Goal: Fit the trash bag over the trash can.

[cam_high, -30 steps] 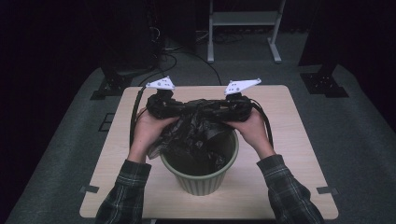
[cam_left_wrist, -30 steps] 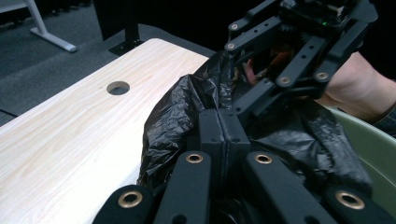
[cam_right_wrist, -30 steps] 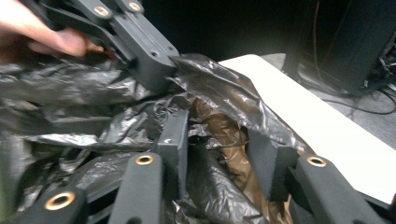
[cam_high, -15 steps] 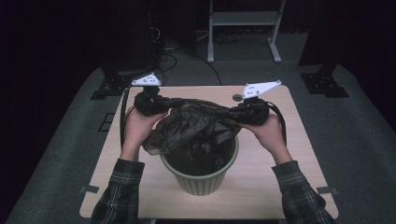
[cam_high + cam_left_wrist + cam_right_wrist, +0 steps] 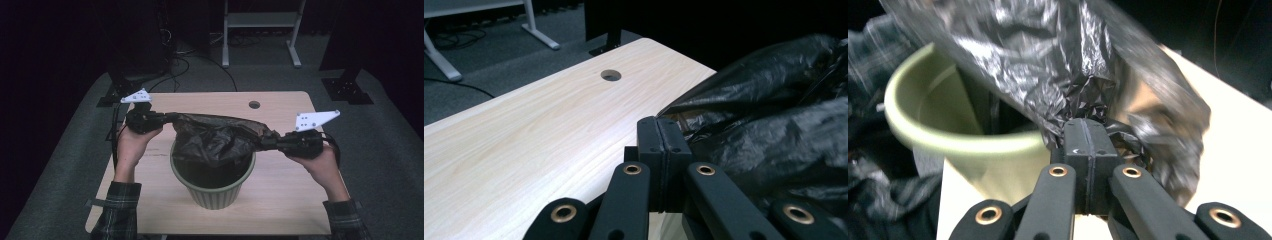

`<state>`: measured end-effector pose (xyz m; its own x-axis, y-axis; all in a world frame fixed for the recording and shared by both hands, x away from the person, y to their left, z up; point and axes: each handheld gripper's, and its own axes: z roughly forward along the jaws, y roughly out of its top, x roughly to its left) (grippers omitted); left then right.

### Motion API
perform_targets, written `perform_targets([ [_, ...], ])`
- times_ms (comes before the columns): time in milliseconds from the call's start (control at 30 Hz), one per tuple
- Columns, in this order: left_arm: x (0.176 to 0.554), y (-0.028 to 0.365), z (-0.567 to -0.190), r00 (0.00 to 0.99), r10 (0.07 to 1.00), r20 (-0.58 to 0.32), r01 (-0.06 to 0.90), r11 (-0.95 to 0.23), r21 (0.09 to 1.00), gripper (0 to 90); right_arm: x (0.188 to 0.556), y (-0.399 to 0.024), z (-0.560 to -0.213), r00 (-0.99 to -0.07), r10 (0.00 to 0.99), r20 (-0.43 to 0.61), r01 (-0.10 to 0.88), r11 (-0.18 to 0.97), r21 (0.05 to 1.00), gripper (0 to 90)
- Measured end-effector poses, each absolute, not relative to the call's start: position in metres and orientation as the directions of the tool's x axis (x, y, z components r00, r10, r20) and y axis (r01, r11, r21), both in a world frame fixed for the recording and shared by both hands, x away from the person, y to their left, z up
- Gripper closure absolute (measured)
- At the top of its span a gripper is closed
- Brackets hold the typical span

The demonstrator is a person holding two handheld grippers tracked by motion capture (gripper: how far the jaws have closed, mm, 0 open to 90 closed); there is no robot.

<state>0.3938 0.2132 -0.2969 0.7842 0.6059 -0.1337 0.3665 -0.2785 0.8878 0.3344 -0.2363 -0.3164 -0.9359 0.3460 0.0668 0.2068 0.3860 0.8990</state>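
A black plastic bag (image 5: 220, 137) hangs stretched above a pale green bin (image 5: 214, 187) that stands on the wooden table (image 5: 285, 200). My left gripper (image 5: 167, 119) is shut on the bag's left edge, over the table left of the bin. My right gripper (image 5: 270, 142) is shut on the bag's right edge, just past the bin's right rim. In the left gripper view the jaws (image 5: 665, 131) meet with the bag (image 5: 774, 125) running off to the right. In the right gripper view the jaws (image 5: 1088, 132) pinch crumpled bag film (image 5: 1048, 65) over the bin's rim (image 5: 948, 137).
A round cable hole (image 5: 254, 105) lies in the table near its far edge. Behind the table are a white desk frame (image 5: 260, 20), floor cables (image 5: 180, 55) and black stand feet (image 5: 347, 90) on grey carpet. The person's plaid sleeves (image 5: 117, 215) come in at the near edge.
Both hands have moved apart, the left leftward and the right rightward and nearer. The bag, bunched between them before, is now pulled out wide over the bin.
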Motion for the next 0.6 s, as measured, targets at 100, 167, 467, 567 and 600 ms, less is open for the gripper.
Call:
perform_targets([
  [100,0.389,0.218,-0.298,0.781,0.610,-0.135,0.363,-0.266,0.893,89.8,0.326,-0.246,-0.325,-0.939,0.333,0.090,0.225,0.394,0.891,90.0],
  [167,0.386,0.220,-0.297,0.785,0.605,-0.132,0.357,-0.268,0.895,89.8,0.321,-0.250,-0.330,-0.943,0.320,0.093,0.224,0.403,0.887,90.0],
  [467,0.385,0.219,-0.294,0.791,0.600,-0.117,0.339,-0.271,0.901,89.8,0.322,-0.262,-0.286,-0.933,0.357,0.050,0.150,0.258,0.955,66.0],
  [567,0.386,0.219,-0.294,0.792,0.599,-0.118,0.339,-0.272,0.901,89.8,0.330,-0.262,-0.269,-0.925,0.379,0.034,0.127,0.223,0.967,63.1],
  [600,0.386,0.219,-0.294,0.793,0.598,-0.116,0.338,-0.274,0.901,89.8,0.335,-0.261,-0.263,-0.920,0.389,0.040,0.131,0.210,0.969,63.0],
])
